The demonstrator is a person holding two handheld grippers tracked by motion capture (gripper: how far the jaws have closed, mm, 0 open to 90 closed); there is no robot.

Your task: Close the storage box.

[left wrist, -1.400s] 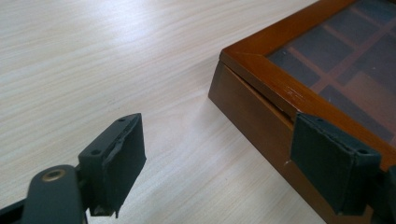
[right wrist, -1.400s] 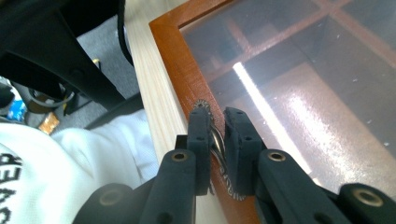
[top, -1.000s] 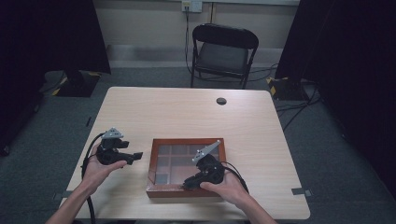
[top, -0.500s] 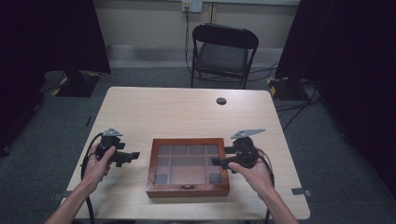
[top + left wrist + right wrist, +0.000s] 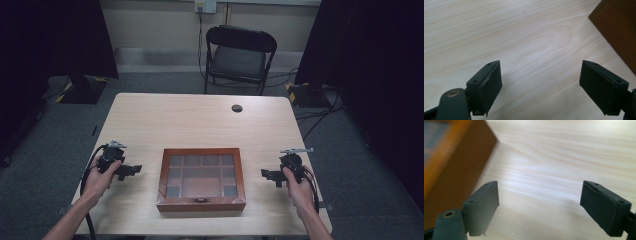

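A brown wooden box [image 5: 201, 178] with a glass lid over several compartments lies shut near the table's front edge, its clasp facing the person. My left gripper [image 5: 131, 170] rests on the table to the box's left, jaws pointing toward it, open and empty [image 5: 541, 87]. A corner of the box [image 5: 617, 27] shows at the upper right of the left gripper view. My right gripper [image 5: 268, 175] sits to the box's right, pointing toward it, open with nothing between its jaws [image 5: 539, 206]. The box's side [image 5: 451, 167] fills the left of the right gripper view.
The light wooden table [image 5: 200, 120] has a round black cable hole [image 5: 237, 108] near its far edge. A black folding chair [image 5: 239, 57] stands behind the table. Dark curtains hang at both sides. Cables trail from both grippers off the table's front.
My right gripper has moved from the box's front right corner out to the right, away from the box. The left gripper has shifted slightly left. The box stays shut and still.
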